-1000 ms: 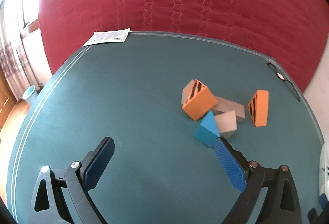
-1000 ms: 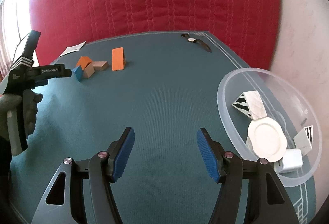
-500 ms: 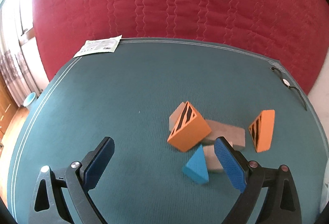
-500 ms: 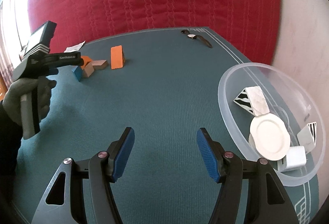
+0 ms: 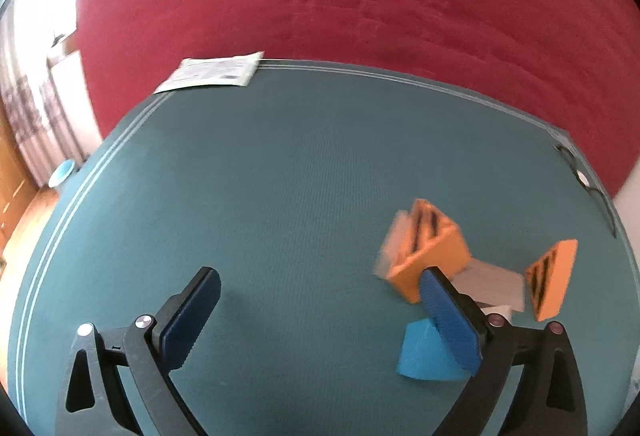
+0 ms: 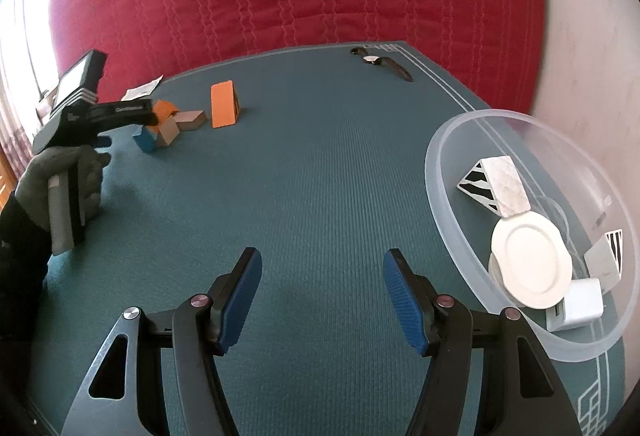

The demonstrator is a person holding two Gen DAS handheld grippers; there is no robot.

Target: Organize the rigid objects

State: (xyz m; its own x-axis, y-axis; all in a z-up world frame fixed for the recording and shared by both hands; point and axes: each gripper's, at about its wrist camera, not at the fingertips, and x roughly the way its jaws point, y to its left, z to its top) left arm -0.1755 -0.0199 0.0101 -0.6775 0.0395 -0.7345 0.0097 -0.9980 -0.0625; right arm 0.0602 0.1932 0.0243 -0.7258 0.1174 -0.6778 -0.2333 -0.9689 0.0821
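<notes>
A cluster of blocks lies on the teal mat (image 5: 304, 188): an orange striped wedge (image 5: 434, 252), a second orange wedge (image 5: 552, 284), a grey block (image 5: 494, 284) and a blue wedge (image 5: 424, 354). My left gripper (image 5: 320, 320) is open, with only bare mat between its fingers. Its right finger (image 5: 452, 320) stands in front of the cluster's near edge. In the right wrist view a gloved hand holds the left gripper (image 6: 132, 112) just left of the same blocks (image 6: 222, 110). My right gripper (image 6: 322, 296) is open over bare mat, left of a clear bowl (image 6: 440, 172).
The bowl holds a white plate (image 6: 528, 268), a white striped wedge (image 6: 496, 188), a grey striped wedge (image 6: 606, 256) and a white charger (image 6: 576, 304). A wristwatch (image 6: 380, 62) lies at the mat's far edge, a paper slip (image 5: 212, 72) at the far left corner. Red quilted fabric rises behind.
The left gripper has moved toward the block cluster, which now sits lower and farther right in its view, partly behind the right finger. The right gripper has stayed still.
</notes>
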